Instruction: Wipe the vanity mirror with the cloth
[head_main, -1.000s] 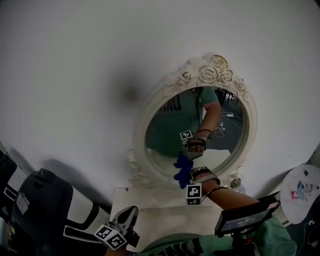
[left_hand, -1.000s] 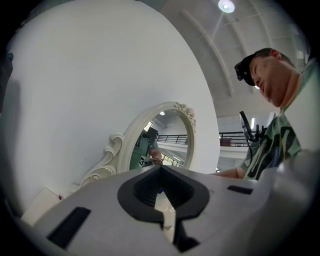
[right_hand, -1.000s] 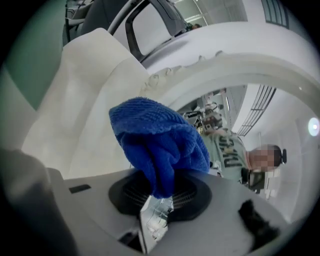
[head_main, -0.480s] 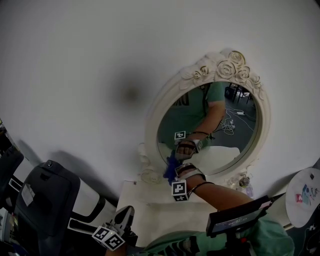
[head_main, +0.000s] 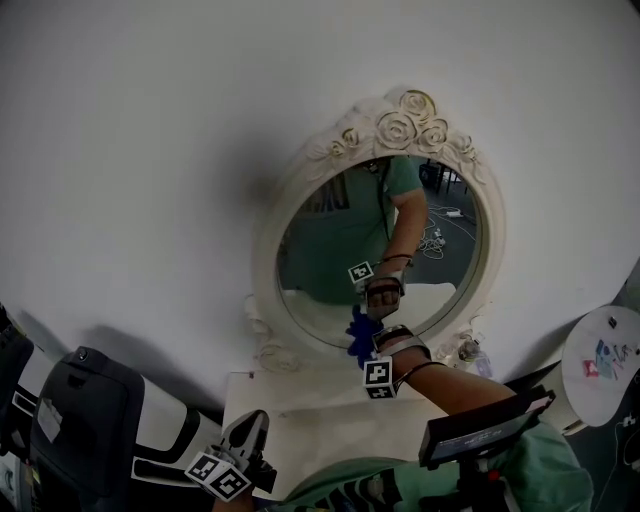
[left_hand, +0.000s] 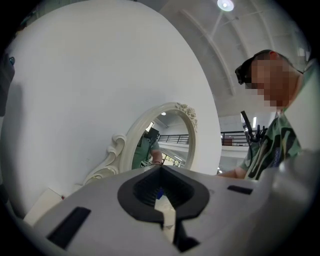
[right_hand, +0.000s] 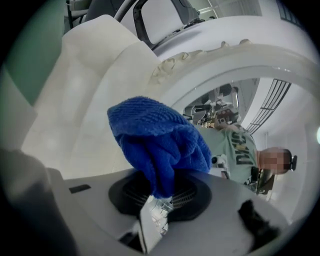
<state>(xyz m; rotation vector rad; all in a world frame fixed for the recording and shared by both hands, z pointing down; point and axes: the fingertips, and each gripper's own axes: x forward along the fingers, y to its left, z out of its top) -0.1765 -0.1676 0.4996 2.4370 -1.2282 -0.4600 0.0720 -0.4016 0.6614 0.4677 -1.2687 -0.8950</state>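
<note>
1. A plain white wall fills most of the head view.
2. The oval vanity mirror stands upright against that wall. Its cream frame is carved with roses at the crown and scrolls at the foot. The glass reflects a person in a green shirt.
3. A white table sits just under the mirror's foot.
4. A black, bulky object rests at the lower left, well apart from the mirror.
5. The right claw reaches up to the bottom of the glass, its marker cube facing the camera. In the right gripper view this claw is clenched on the cloth.
6. The left claw hangs low over the table's near edge, away from the mirror. In the left gripper view this claw is clenched with nothing between its jaws.
7. The blue cloth bunches out of the right claw, against the lowest part of the glass just above the frame. It looks thick and ribbed up close.
</note>
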